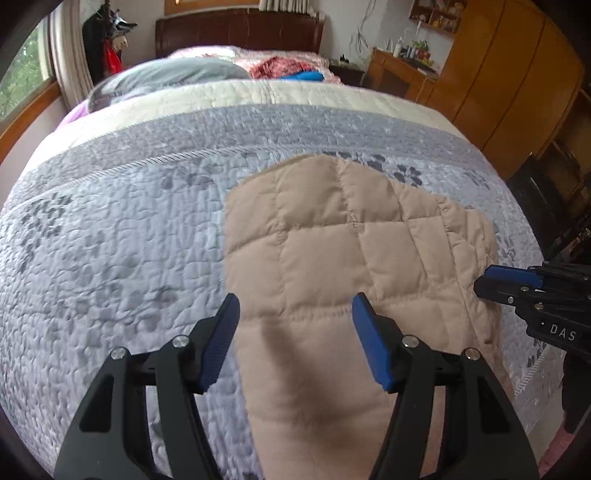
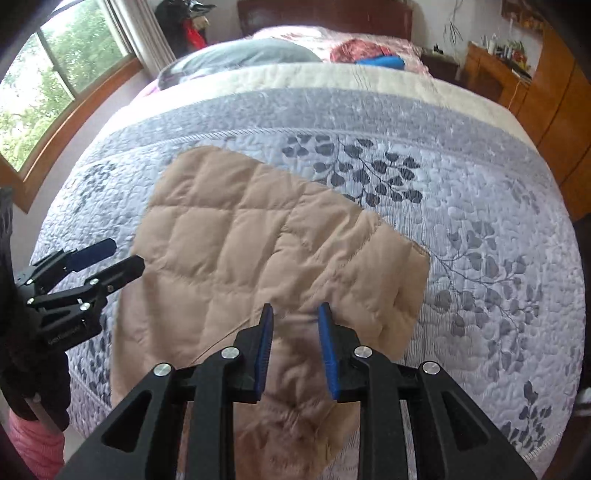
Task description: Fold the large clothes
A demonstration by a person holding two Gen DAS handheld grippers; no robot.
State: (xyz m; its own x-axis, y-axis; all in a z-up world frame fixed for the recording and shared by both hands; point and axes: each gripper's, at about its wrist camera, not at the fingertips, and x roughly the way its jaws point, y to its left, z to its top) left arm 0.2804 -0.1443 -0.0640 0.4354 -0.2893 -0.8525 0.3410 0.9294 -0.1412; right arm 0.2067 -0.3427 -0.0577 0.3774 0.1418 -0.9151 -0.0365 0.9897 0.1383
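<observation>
A beige quilted garment (image 1: 343,258) lies folded on the bed's blue-grey floral bedspread (image 1: 110,240), reaching down over the near edge. My left gripper (image 1: 293,306) is open, its blue-padded fingers straddling the garment's left part just above it. My right gripper (image 2: 295,312) is open with a narrower gap, over a bunched fold of the garment (image 2: 258,240) near its right side. The right gripper shows at the right edge of the left wrist view (image 1: 480,282), by the garment's right edge. The left gripper shows at the left of the right wrist view (image 2: 123,256), open, at the garment's left edge.
A grey pillow (image 1: 173,75), a red cloth (image 1: 280,66) and a blue item (image 1: 306,75) lie at the bed's far end by a dark headboard (image 1: 236,31). A wooden wardrobe (image 1: 509,81) and desk (image 1: 402,70) stand right. A window (image 2: 55,77) is left.
</observation>
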